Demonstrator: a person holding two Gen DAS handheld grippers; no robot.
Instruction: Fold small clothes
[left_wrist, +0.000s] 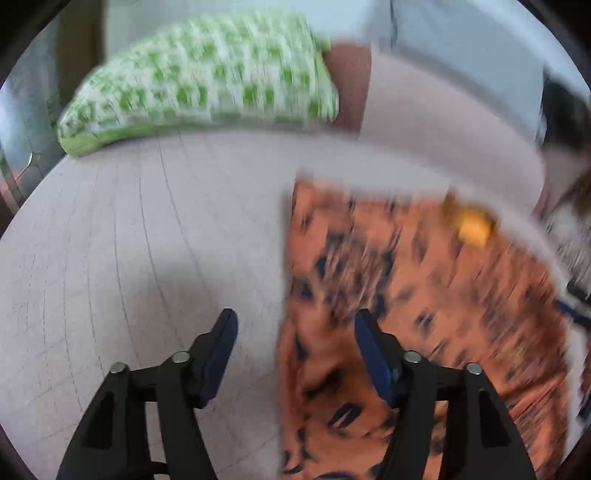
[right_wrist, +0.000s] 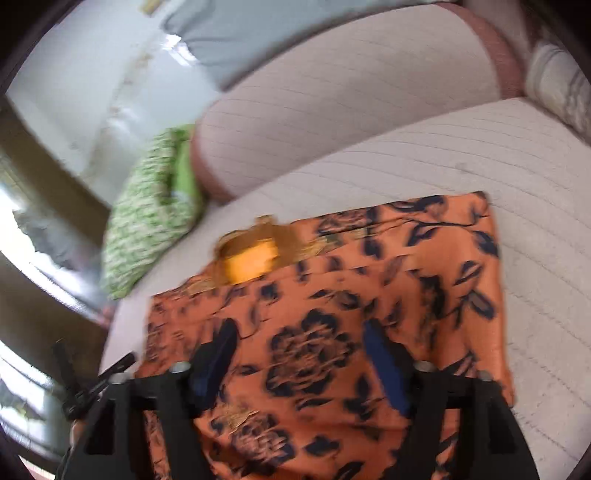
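An orange garment with a dark blue flower print (right_wrist: 332, 302) lies flat on a pale quilted sofa seat (right_wrist: 480, 155), its yellow-lined neck opening (right_wrist: 251, 258) towards the backrest. My right gripper (right_wrist: 299, 339) hovers over the garment's near part, jaws wide apart, with nothing pinched between the blue pads. In the left wrist view the same garment (left_wrist: 424, 302) fills the lower right. My left gripper (left_wrist: 295, 328) stands open astride the garment's left edge: one finger over bare seat (left_wrist: 129, 240), the other over cloth. Both views are blurred by motion.
A green-and-white checked cushion (left_wrist: 207, 74) leans at the seat's far left end, also seen in the right wrist view as the cushion (right_wrist: 147, 214). The sofa backrest (right_wrist: 332, 110) rises behind the garment. A pale striped cushion (right_wrist: 557, 85) sits at the far right.
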